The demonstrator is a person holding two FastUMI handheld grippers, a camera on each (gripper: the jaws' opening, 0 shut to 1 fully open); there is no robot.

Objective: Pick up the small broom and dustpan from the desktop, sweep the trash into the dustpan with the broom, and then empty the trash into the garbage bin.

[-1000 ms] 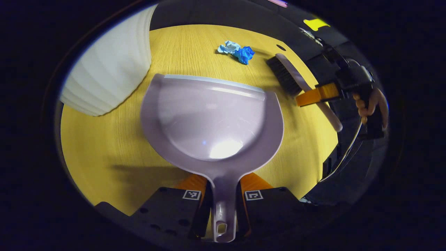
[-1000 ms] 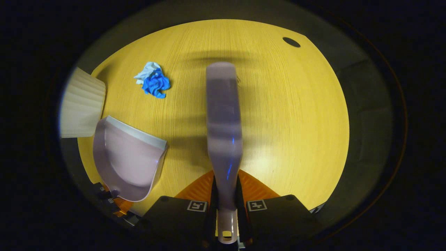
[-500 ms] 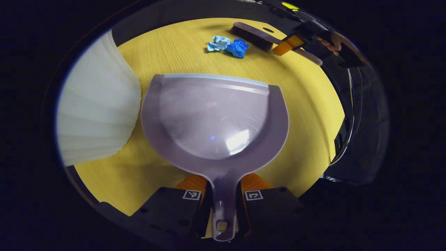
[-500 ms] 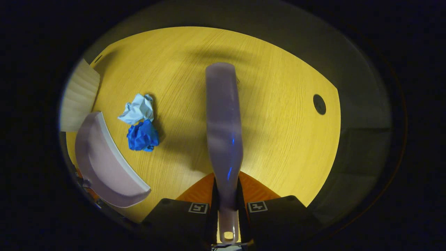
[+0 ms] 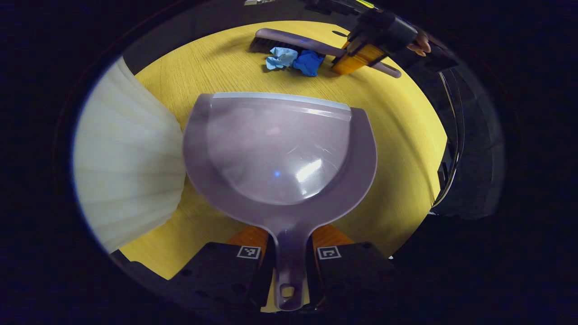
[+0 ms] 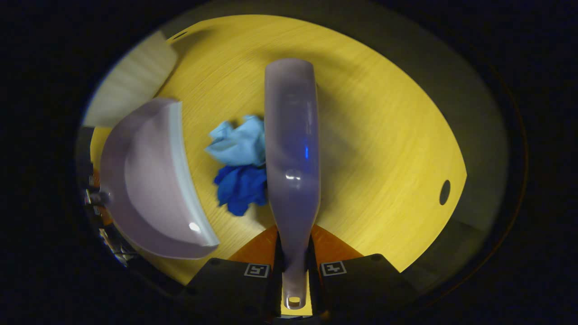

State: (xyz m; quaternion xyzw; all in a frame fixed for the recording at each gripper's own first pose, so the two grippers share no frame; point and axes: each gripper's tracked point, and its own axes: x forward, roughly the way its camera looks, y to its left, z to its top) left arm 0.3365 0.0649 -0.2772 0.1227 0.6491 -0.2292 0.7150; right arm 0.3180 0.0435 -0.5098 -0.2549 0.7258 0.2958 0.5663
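The left gripper [image 5: 289,253] is clamping the dustpan [image 5: 280,149] handle, lip facing the trash [image 5: 293,61] at frame top; the right gripper [image 6: 293,266] is gripping the broom [image 6: 291,149] behind it, ready to sweep.

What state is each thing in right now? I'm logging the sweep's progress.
dustpan: empty, held by its handle in the left gripper.
broom: clamped in the right gripper, beside the trash.
crumpled trash: on the desktop, not yet in the dustpan.
garbage bin: beside the dustpan.
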